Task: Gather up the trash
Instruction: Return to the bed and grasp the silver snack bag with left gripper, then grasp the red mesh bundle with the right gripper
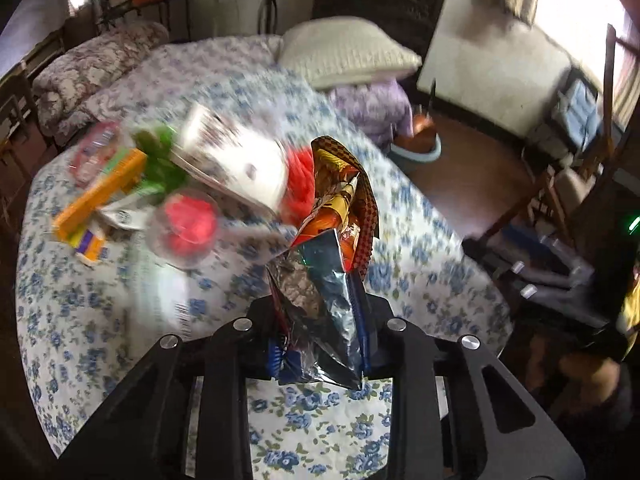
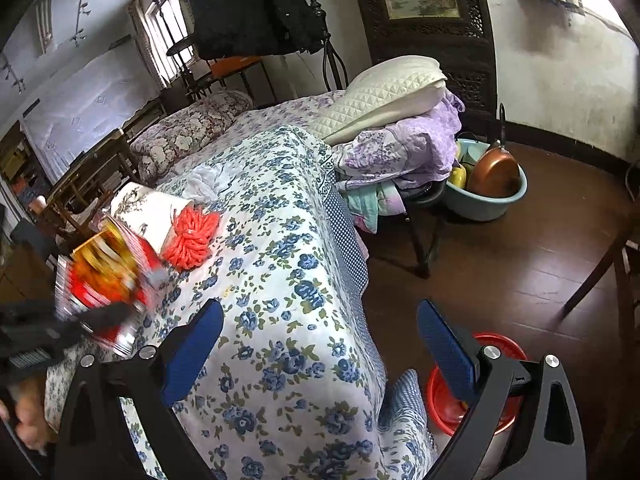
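One item is secured: my left gripper (image 1: 320, 344) has its jaws clamped on the foil snack wrapper (image 1: 336, 232), lifted just above the floral bed cover (image 1: 420, 240). Right gripper (image 2: 320, 344) jaws stand wide, empty. Remaining litter (image 1: 132, 184) lies beyond the wrapper. Next, I judge, carry it to the red basin (image 2: 496, 344) beside the bed.

Crumpled foil snack wrapper (image 1: 332, 248) — upright; pinched above the flowered bedspread (image 1: 80, 320).

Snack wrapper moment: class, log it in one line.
left gripper: shut on snack wrapper | right gripper: open, empty | red basin: on floor
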Available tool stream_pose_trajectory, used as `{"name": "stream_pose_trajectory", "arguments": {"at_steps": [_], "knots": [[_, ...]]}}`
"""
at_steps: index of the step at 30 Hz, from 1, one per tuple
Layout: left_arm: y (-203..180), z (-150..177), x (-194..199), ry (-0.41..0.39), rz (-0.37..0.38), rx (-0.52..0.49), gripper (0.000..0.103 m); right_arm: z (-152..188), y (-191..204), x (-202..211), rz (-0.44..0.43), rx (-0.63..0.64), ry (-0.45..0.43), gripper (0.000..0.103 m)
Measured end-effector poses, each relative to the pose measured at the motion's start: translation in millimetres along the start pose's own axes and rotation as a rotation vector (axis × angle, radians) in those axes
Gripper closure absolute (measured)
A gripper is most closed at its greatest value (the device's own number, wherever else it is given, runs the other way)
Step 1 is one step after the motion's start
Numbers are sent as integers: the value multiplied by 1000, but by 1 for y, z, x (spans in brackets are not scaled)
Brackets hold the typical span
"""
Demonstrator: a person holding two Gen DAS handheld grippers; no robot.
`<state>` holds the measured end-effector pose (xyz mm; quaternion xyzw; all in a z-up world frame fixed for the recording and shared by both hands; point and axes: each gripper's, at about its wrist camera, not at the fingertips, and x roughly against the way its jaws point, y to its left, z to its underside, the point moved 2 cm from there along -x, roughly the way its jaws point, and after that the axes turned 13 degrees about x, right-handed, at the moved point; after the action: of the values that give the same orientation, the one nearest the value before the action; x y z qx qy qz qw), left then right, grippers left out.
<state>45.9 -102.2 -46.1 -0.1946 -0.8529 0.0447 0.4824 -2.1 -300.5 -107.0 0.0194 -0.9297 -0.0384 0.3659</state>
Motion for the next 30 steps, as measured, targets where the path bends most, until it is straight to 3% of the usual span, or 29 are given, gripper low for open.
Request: {"name": "stream_pose_trajectory", "arguments": {"at_steps": [3, 6, 10, 14, 15, 17, 25, 27, 29, 30], "knots": [[16, -10, 25, -79, 27, 79, 74, 0, 12, -3, 7, 61, 9, 8], [31, -16, 33, -128, -16, 135, 74, -5, 27, -8, -29, 111, 22, 8], [44, -21, 36, -148, -64, 180, 74, -26, 57, -15, -79, 195, 22, 8], [51, -23, 39, -152, -58, 209, 74, -49, 80, -36, -86, 292, 42, 9], [51, -23, 40, -153, -55, 210, 74, -52, 85, -41, -88, 307, 56, 11], [53, -23, 43, -157, -53, 211, 74, -59, 92, -57, -105, 331, 95, 26], [54, -30, 40, -157, -42, 224, 74, -70, 111, -90, -122, 376, 141, 32], [51, -30, 40, -159, -40, 217, 74, -72, 117, -95, -131, 382, 146, 41], [50, -30, 39, -160, -40, 213, 74, -73, 119, -99, -145, 380, 155, 61], [50, -29, 38, -158, -40, 211, 74, -73, 120, -99, -147, 377, 160, 64]]}}
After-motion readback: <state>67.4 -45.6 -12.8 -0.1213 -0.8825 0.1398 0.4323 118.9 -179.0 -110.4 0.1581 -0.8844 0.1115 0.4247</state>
